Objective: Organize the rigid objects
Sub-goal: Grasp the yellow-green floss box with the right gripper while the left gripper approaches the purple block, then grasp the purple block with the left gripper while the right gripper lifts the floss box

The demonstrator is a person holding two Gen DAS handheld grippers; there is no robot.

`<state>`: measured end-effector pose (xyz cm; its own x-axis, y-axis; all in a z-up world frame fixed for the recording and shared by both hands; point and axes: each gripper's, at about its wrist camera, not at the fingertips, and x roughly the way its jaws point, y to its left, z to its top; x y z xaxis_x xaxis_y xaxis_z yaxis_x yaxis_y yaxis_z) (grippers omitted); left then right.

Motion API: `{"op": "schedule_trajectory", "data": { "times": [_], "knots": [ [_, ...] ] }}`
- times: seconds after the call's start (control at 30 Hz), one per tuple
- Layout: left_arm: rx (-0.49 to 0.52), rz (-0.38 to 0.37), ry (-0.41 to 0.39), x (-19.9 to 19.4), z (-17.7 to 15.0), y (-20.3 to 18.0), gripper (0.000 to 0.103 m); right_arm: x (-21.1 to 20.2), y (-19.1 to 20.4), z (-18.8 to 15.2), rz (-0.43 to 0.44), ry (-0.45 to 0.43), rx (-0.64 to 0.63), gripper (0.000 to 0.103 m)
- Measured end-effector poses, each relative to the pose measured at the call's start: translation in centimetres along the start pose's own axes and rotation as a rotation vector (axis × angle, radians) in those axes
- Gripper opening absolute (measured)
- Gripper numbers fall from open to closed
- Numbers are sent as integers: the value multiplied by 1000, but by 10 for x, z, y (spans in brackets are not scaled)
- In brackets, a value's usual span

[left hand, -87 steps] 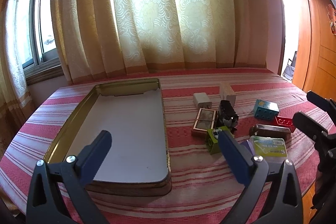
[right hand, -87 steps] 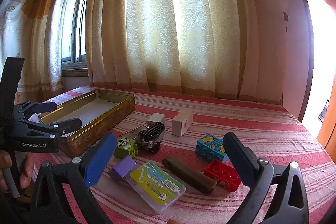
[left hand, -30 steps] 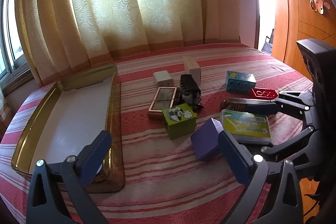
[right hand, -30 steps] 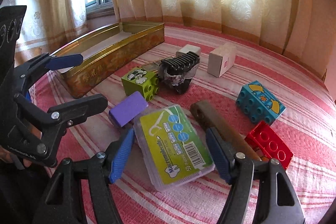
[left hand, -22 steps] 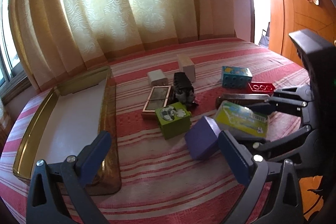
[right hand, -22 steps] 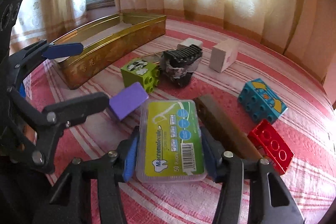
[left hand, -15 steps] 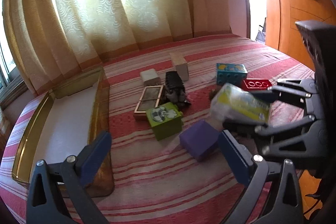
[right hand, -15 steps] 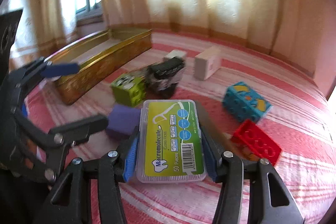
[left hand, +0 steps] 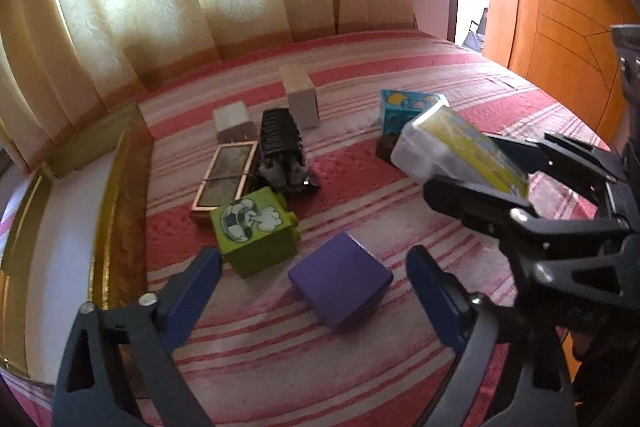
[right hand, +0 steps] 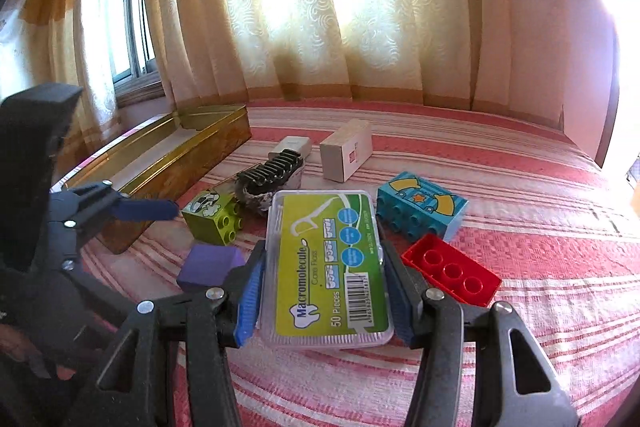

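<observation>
We log the right claw [right hand: 324, 291] clamped on a clear floss-pick box [right hand: 326, 267] with a green label, both blue pads pressed to its long sides and the box raised clear of the red-striped desk [right hand: 520, 227]. Just past that claw's right finger lies a red brick [right hand: 452, 269], and beyond it a blue brick [right hand: 422, 205] with a yellow print. Ahead of the box we note a black ribbed item [right hand: 270, 175], a white charger [right hand: 294, 145] behind it, and a pale carton [right hand: 348, 149] standing to the right of the charger. To the left of this claw sit a purple block [right hand: 210, 265] and a green brick [right hand: 214, 215] with a football print. The left claw [left hand: 312, 279] has its jaws closing, the purple block [left hand: 340, 281] lying on the desk between the blue fingers, not yet touched. Just beyond its left finger we record the green brick [left hand: 254, 229], then a copper-framed flat case [left hand: 226, 177] further ahead. Left of this claw lies the gold tin tray [left hand: 116, 187], its white floor bare in the part we see. The floss-pick box [left hand: 456, 151] shows to the right of this claw, tilted, a dark brown bar [left hand: 386, 149] partly hidden behind it.
</observation>
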<state>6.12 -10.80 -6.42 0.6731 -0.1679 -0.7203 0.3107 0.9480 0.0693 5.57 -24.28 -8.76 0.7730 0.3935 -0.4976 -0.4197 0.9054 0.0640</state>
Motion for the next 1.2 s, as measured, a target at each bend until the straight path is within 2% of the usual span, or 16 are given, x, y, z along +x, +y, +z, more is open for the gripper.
{"op": "schedule_trajectory", "data": {
  "times": [0.03,0.1,0.17,0.4,0.8,1.2],
  "knots": [
    [2,-5,12,2,-1,0,81,-1,0,0,0,-2,1,56],
    [16,-13,28,5,-2,-4,63,-2,1,-1,-4,-5,0,56],
    [18,-20,30,6,-4,-5,53,-1,0,-1,-6,-6,-1,56],
    [-43,-38,-38,-7,-8,7,53,-6,1,-2,-22,-29,-6,56],
    [-83,17,-186,-32,-12,14,53,-17,6,-4,-48,-105,-29,56],
    [-115,79,-295,-45,-15,22,53,-28,6,-7,-88,-185,-19,56]
  ]
}}
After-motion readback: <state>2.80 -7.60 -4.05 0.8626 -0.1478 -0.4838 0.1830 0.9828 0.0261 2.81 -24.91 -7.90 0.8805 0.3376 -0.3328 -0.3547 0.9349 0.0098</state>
